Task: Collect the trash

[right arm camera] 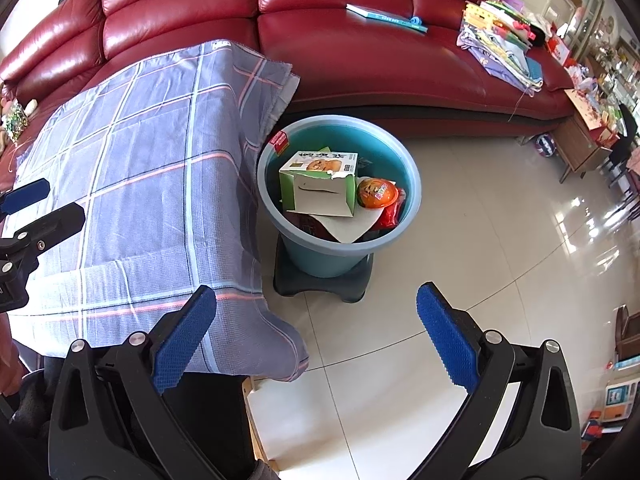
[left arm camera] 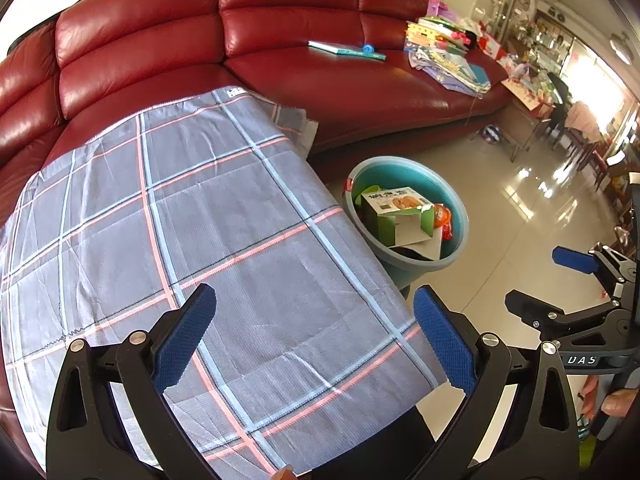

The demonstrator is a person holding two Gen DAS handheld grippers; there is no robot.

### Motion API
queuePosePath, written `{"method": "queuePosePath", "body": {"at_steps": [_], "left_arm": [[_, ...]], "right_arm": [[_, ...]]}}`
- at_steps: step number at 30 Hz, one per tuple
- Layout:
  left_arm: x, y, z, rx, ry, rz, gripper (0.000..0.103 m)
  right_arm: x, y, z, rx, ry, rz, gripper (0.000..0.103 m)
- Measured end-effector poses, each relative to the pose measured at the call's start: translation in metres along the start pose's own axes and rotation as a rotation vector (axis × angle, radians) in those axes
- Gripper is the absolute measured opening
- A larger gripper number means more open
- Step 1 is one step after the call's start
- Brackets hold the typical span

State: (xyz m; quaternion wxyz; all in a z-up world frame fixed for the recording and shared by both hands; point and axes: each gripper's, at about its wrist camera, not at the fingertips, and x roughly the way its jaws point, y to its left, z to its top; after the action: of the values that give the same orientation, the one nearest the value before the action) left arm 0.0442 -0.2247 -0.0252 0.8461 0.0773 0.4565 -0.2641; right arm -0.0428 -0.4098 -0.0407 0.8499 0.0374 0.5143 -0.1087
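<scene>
A blue bucket (left arm camera: 456, 216) (right arm camera: 408, 184) stands on a dark low stool (right arm camera: 320, 284) beside the cloth-covered table. Inside lie a green-and-white carton (left arm camera: 400, 212) (right arm camera: 320, 184), an orange round wrapper (right arm camera: 377, 193) (left arm camera: 442, 216) and red packets (right arm camera: 392, 212). My left gripper (left arm camera: 316, 340) hovers open over the checked tablecloth (left arm camera: 200, 220) (right arm camera: 152, 168), nothing between its blue pads. My right gripper (right arm camera: 316, 336) is open above the floor in front of the bucket, holding nothing; it also shows at the right edge of the left wrist view (left arm camera: 560, 280).
A red leather sofa (left arm camera: 320, 40) (right arm camera: 360, 40) runs behind the table and bucket, with a book (left arm camera: 344, 50) and a pile of toys and papers (left arm camera: 448, 52) on it. Glossy tiled floor (right arm camera: 480, 260) spreads right of the bucket. Furniture crowds the far right.
</scene>
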Motion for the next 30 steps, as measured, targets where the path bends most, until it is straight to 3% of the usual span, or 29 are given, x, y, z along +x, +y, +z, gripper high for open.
{"method": "queuePosePath", "body": {"at_steps": [30], "left_arm": [[0.040, -0.005, -0.006, 0.010, 0.081, 0.020, 0.099]], "right_arm": [[0.031, -0.003, 0.008, 0.011, 0.048, 0.000, 0.096]]}}
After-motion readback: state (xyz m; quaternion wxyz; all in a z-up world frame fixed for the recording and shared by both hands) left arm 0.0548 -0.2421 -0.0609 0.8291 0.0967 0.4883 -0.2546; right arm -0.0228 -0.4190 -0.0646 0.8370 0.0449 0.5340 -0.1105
